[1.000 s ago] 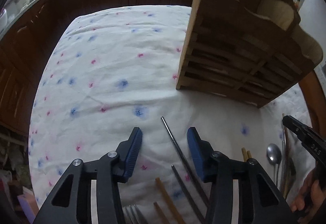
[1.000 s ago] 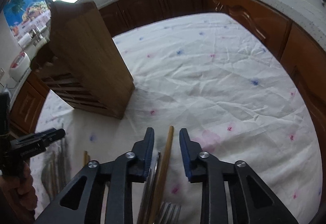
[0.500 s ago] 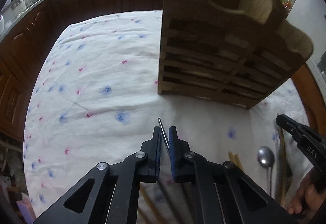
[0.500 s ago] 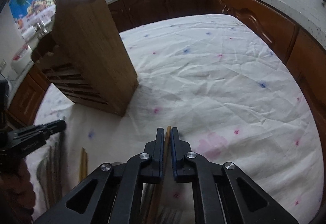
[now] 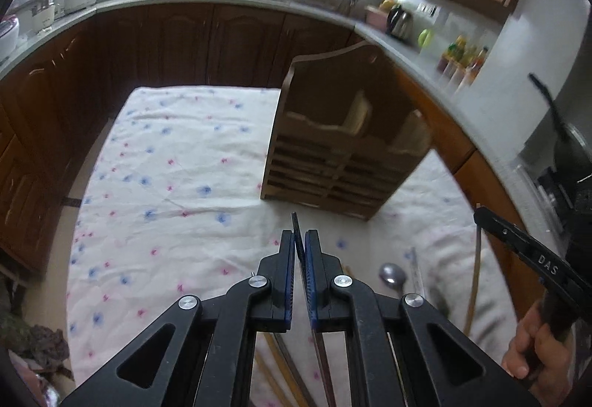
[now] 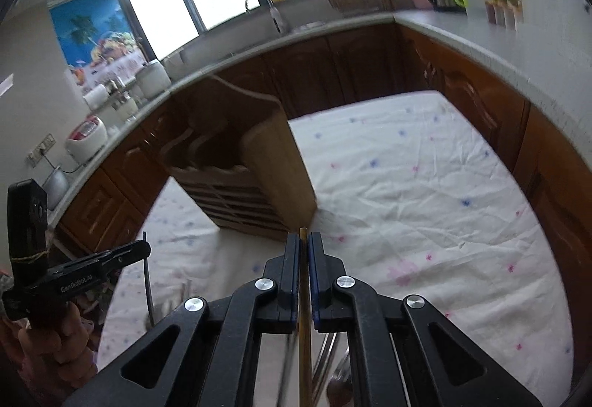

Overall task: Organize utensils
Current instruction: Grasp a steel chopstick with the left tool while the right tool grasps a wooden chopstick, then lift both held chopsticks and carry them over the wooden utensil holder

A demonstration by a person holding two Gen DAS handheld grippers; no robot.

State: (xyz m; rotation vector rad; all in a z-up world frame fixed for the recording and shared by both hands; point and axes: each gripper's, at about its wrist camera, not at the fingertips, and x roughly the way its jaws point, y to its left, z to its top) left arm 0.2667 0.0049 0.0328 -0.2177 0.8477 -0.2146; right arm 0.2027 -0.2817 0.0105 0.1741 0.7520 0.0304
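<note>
My left gripper (image 5: 299,238) is shut on a thin dark metal chopstick (image 5: 295,220), held above the flowered tablecloth (image 5: 166,185). The stick's tip pokes out past the blue pads. My right gripper (image 6: 303,240) is shut on a light wooden chopstick (image 6: 303,333), also lifted. A wooden utensil holder (image 5: 333,162) with slatted compartments stands ahead of both grippers, slightly right in the left wrist view and left in the right wrist view (image 6: 259,181). A metal spoon (image 5: 393,275) and more sticks lie on the cloth below.
Dark wood cabinets (image 5: 185,48) and a grey counter (image 6: 481,48) with a kettle, bottles and a sink ring the table. The other gripper (image 6: 144,248) shows at the left edge of the right wrist view, with a hand (image 5: 532,355) on the right one's handle.
Both grippers closed on their chopsticks and rose off the cloth. Both views tipped up, so the counter and windows now show. The holder looks farther off.
</note>
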